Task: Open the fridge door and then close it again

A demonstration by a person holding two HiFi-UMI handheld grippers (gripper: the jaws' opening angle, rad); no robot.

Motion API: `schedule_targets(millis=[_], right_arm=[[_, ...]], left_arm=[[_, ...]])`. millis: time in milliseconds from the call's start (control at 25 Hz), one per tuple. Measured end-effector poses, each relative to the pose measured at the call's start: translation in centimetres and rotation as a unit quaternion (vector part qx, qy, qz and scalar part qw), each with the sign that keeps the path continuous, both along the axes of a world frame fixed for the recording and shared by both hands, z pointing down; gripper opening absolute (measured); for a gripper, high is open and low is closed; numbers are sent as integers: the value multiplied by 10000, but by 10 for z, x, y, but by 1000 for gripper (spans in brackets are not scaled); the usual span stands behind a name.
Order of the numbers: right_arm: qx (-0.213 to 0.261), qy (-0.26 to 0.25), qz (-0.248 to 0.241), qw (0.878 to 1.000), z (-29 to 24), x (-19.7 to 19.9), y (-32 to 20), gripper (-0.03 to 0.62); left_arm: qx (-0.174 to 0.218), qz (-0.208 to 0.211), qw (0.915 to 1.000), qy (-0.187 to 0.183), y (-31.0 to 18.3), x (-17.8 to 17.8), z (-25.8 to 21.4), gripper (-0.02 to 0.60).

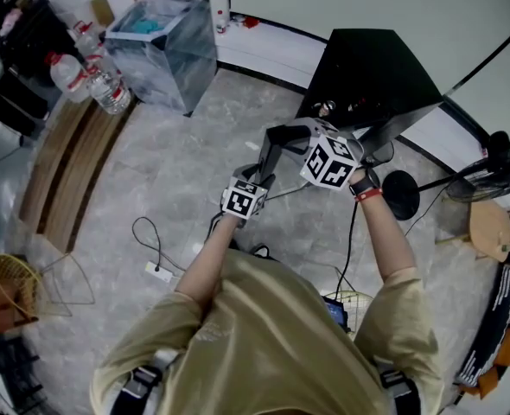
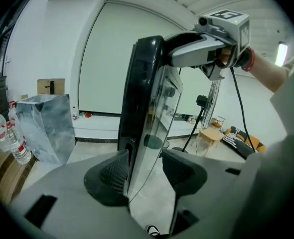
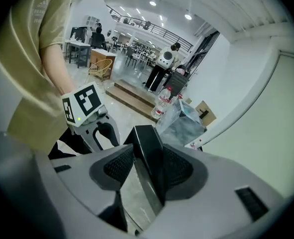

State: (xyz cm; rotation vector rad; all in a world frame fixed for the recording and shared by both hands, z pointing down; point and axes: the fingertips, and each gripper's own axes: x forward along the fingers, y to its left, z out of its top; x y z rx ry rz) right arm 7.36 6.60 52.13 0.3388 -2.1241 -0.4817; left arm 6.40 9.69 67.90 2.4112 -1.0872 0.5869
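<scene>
the door (image 2: 142, 98) of the fridge (image 1: 372, 67) stands swung out toward the person, with its edge upright. this edge runs straight up between the jaws of the left gripper (image 2: 143, 171), which are wide apart and do not press on it. the right gripper (image 3: 148, 166) sits higher, at the top corner, its jaws also apart around the edge. the 2 grippers are already in place; i think the next move needs only that the jaws close on the edge.

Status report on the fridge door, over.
Left gripper open, right gripper open, both astride the fridge door edge. Door looks swung out. Loose cable lying nearby.
</scene>
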Motion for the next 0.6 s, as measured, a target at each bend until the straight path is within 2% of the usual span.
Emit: schedule_targets(millis=[200,320,360,600], right_arm=[[-52,-52,116,9999,-1,-3,-1,202],[-64,-41,170,9998,-2,-2,-7,202],[-66,-40,198,9998,-1,-2,-9,202],[-59,-14,381,9993,2,-9,-19,201]], left_arm=[[-251,-180,9995,-25,-12,2,12,197],[-292,-360,9988,-161,-27,1,17,133],[-276,-360,9988,-195,-30,1,18,108],[-163,-189,9992,-326,-42,-7,22,97]])
